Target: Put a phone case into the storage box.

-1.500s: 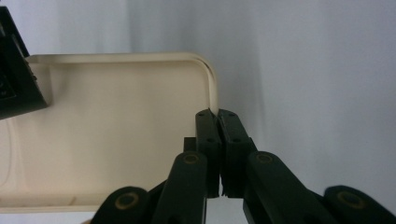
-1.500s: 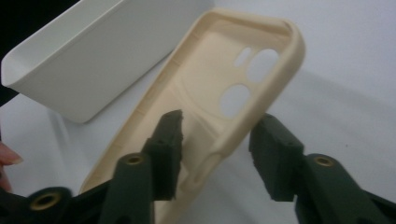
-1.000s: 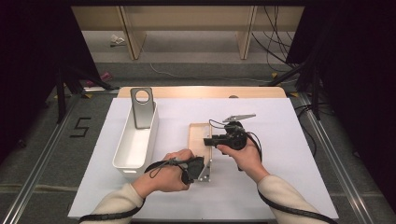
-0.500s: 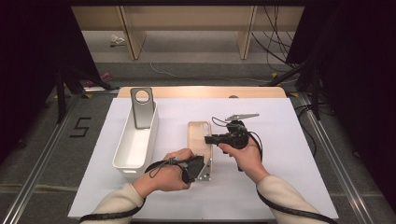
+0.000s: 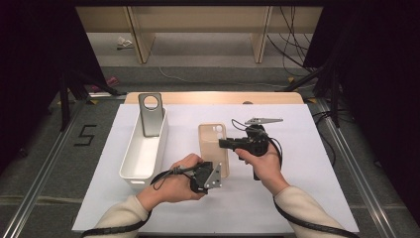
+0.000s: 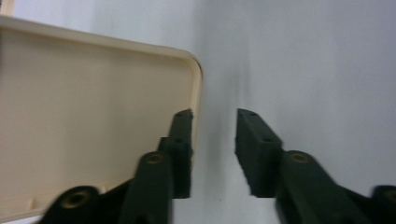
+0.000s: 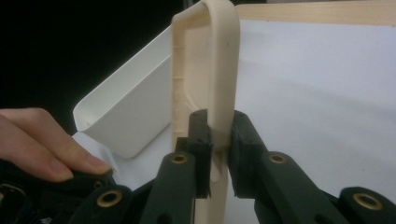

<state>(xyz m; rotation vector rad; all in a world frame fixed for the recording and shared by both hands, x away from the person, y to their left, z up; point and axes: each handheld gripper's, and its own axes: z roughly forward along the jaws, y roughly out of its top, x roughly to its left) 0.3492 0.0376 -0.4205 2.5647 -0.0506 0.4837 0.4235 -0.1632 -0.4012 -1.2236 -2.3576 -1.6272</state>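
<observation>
phone case: beige shell at frame centre, judged light, thin, bendy; best pinched on its side wall
right gripper: jaws just closing, clamped on that wall
left gripper: jaws just parted, holding nothing, beside the case's corner

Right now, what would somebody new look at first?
Probably the beige phone case in the middle of the white table, with the right tool pinching its side edge. Next, the left tool at the case's near corner, jaws just opened and apart. To the left, a grey case stands in a white bin.
</observation>
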